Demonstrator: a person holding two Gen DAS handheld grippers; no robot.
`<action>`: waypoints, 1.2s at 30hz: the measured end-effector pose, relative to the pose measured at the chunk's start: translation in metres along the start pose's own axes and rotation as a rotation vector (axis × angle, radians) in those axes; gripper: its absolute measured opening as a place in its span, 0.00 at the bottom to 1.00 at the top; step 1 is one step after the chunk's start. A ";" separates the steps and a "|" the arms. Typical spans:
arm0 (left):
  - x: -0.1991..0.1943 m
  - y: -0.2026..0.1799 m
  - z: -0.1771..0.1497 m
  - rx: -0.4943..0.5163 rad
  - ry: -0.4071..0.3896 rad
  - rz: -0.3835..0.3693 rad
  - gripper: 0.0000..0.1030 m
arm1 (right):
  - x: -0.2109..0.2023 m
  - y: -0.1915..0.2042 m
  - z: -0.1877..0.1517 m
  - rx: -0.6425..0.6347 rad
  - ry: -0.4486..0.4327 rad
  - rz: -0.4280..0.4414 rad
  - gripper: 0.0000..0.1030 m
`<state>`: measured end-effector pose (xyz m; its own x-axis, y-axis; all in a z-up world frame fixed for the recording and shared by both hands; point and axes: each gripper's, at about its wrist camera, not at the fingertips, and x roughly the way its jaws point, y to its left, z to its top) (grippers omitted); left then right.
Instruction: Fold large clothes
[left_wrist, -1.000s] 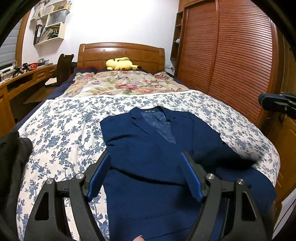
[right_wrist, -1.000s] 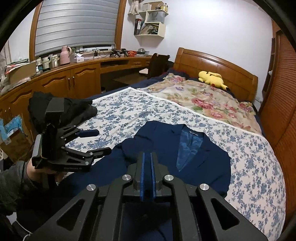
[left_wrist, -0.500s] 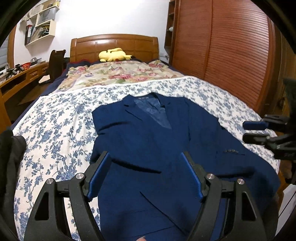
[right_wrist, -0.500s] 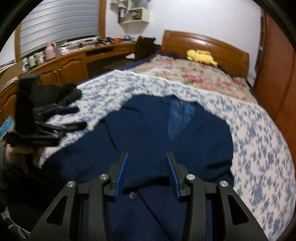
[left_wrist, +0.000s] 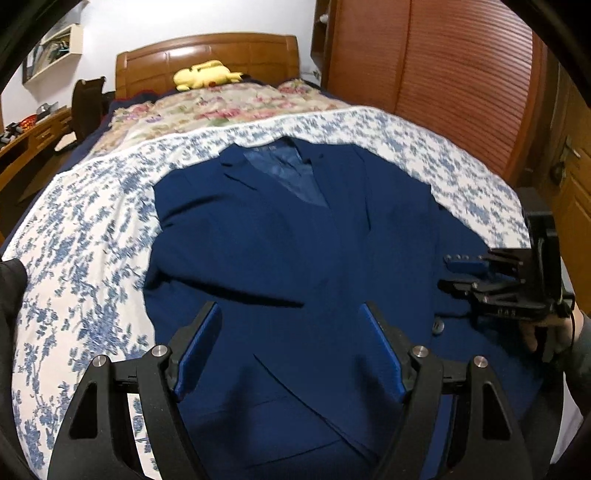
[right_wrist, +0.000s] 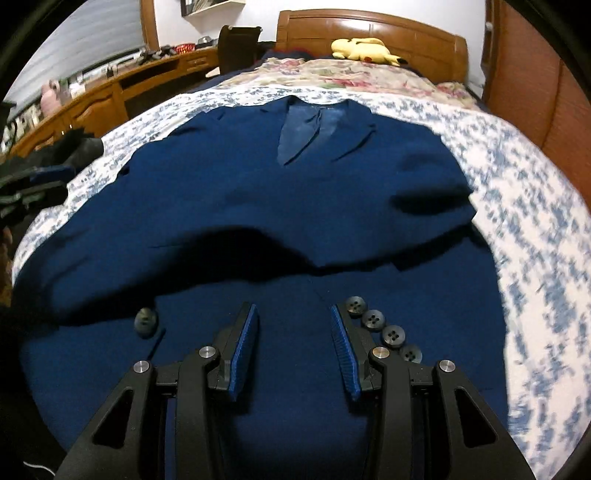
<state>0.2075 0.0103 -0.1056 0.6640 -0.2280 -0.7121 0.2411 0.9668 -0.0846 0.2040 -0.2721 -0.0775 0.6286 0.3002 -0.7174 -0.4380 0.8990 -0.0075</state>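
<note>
A navy suit jacket (left_wrist: 280, 236) lies face up on the bed, collar toward the headboard, a sleeve folded across its front. It also fills the right wrist view (right_wrist: 295, 192). My left gripper (left_wrist: 291, 314) is open and empty, hovering over the jacket's lower front. My right gripper (right_wrist: 293, 314) is open and empty, low over the sleeve cuff, beside several cuff buttons (right_wrist: 382, 326). The right gripper also shows at the right edge of the left wrist view (left_wrist: 458, 273).
The bed has a blue floral sheet (left_wrist: 81, 236) and a flowered quilt (left_wrist: 221, 107) near the wooden headboard (left_wrist: 207, 55). A yellow plush toy (left_wrist: 207, 74) lies by the headboard. Dark clothes (right_wrist: 55, 155) lie at the left edge. A wooden wardrobe (left_wrist: 443, 74) stands on the right, a desk (right_wrist: 129, 77) on the left.
My right gripper opened from shut and dropped close over the sleeve cuff. Both grippers moved forward and lower over the jacket. The jacket's right side has spread out flat.
</note>
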 end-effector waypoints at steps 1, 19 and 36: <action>0.004 -0.001 -0.001 0.004 0.017 -0.003 0.75 | 0.002 0.001 0.001 0.005 -0.004 0.009 0.43; 0.026 0.008 -0.025 -0.028 0.156 0.024 0.50 | 0.003 -0.004 -0.020 0.017 -0.084 0.024 0.44; 0.035 -0.005 -0.019 -0.012 0.174 0.012 0.07 | 0.003 -0.003 -0.021 0.006 -0.083 0.009 0.44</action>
<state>0.2161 -0.0004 -0.1434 0.5340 -0.1939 -0.8229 0.2246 0.9709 -0.0830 0.1940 -0.2805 -0.0942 0.6760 0.3333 -0.6573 -0.4403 0.8979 0.0025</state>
